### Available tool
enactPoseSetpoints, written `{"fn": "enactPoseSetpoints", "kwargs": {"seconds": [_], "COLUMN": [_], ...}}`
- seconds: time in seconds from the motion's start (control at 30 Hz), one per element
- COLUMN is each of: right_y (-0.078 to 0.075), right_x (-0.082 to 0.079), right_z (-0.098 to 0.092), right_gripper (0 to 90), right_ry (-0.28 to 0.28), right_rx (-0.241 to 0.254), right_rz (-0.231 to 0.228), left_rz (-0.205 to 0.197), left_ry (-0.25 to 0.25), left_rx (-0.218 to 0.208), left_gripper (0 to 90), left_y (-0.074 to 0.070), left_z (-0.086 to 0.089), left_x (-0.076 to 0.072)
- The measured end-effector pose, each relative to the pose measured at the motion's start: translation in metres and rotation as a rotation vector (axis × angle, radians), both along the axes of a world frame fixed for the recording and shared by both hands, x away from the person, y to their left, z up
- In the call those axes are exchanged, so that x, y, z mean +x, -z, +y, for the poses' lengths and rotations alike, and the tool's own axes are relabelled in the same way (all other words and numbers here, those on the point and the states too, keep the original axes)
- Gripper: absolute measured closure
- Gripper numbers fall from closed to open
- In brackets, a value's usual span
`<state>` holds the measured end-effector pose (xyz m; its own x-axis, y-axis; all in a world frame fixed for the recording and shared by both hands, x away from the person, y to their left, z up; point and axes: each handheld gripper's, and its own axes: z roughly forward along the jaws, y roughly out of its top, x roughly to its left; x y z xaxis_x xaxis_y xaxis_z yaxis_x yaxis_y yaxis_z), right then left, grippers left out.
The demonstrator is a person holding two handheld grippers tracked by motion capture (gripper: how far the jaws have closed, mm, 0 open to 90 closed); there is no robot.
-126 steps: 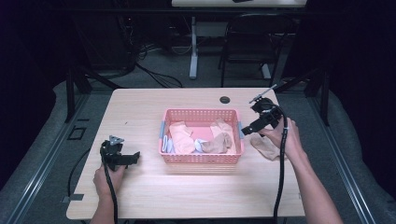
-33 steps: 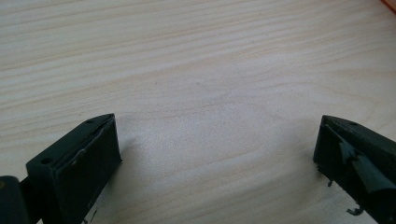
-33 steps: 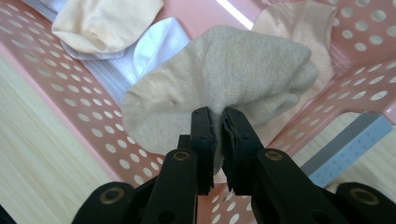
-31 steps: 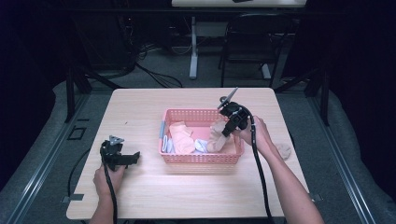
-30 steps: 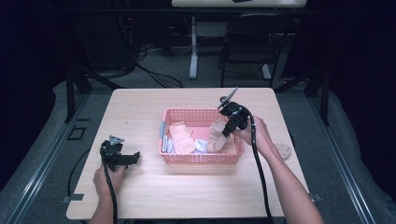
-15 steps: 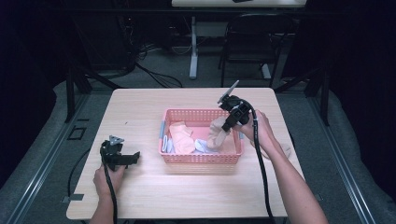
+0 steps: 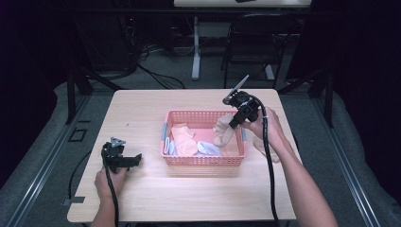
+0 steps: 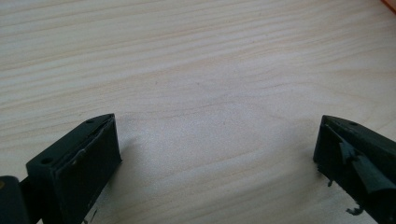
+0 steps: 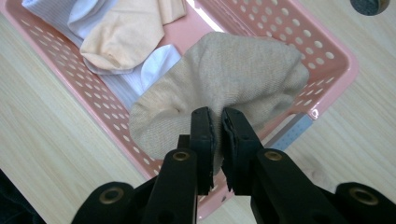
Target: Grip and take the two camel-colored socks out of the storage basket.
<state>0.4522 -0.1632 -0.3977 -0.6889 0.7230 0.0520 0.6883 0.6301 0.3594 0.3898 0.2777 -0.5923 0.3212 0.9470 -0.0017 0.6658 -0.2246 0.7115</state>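
Now beige sock (image 9: 224, 79) between right gripper (image 9: 218, 122) jaws

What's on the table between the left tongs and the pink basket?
Nothing: in the high view, bare wooden table runs from the left tongs to the pink basket.

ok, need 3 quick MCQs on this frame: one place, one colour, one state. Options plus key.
1. Where does the beige sock hang?
A. over the basket
B. on the floor
C. beside the left gripper

2. What colour is the basket?
A. blue
B. pink
C. green

3. How do the right gripper fingers stand?
A. wide apart, empty
B. shut on the beige sock
C. resting on the table

Key: 1 A, the sock dangles above the basket's right end; 2 B, pink perforated walls; 3 B, the fingers pinch the fabric.
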Motion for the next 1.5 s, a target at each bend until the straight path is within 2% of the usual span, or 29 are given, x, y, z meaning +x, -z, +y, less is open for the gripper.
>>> {"fn": "enactPoseSetpoints", "kwargs": {"seconds": [0.13,0.17,0.5,0.57,0.73,0.97,1.1,1.27,1.3,1.5], "right_y": [-0.006,-0.008,-0.024,-0.032,-0.042,-0.058,-0.062,-0.062,-0.061,-0.055], "right_x": [-0.001,0.0,0.0,0.001,-0.001,-0.005,-0.007,-0.01,-0.011,-0.013], "right_z": [-0.005,-0.006,-0.025,-0.031,-0.039,-0.061,-0.077,-0.092,-0.099,-0.116], "right_gripper": [82.9,82.9,83.0,83.1,83.2,83.3,83.3,83.4,83.3,83.4], "right_ry": [0.01,0.009,0.051,0.048,0.07,0.109,0.145,0.171,0.186,0.218], "right_rx": [0.005,-0.011,-0.001,-0.013,-0.001,-0.006,-0.002,-0.005,-0.007,-0.016], "right_rz": [-0.016,-0.02,-0.047,-0.053,-0.076,-0.097,-0.116,-0.114,-0.11,-0.089], "left_rz": [0.0,0.0,0.0,0.0,0.0,0.0,0.0,0.0,0.0,0.0], "left_ry": [-0.001,0.0,0.0,-0.001,0.0,-0.001,-0.001,-0.001,0.0,-0.001], "left_rx": [0.0,0.0,0.0,0.0,0.0,0.0,0.0,0.001,0.001,0.001], "left_gripper": [0.0,0.0,0.0,0.0,0.0,0.0,0.0,0.0,0.0,0.0], "left_y": [0.0,0.0,0.0,0.0,0.0,0.0,0.0,0.0,0.0,0.0], "left_z": [0.0,0.0,0.0,0.0,0.0,0.0,0.0,0.0,0.0,0.0], "left_x": [0.0,0.0,0.0,0.0,0.0,0.0,0.0,0.0,0.0,0.0]}}
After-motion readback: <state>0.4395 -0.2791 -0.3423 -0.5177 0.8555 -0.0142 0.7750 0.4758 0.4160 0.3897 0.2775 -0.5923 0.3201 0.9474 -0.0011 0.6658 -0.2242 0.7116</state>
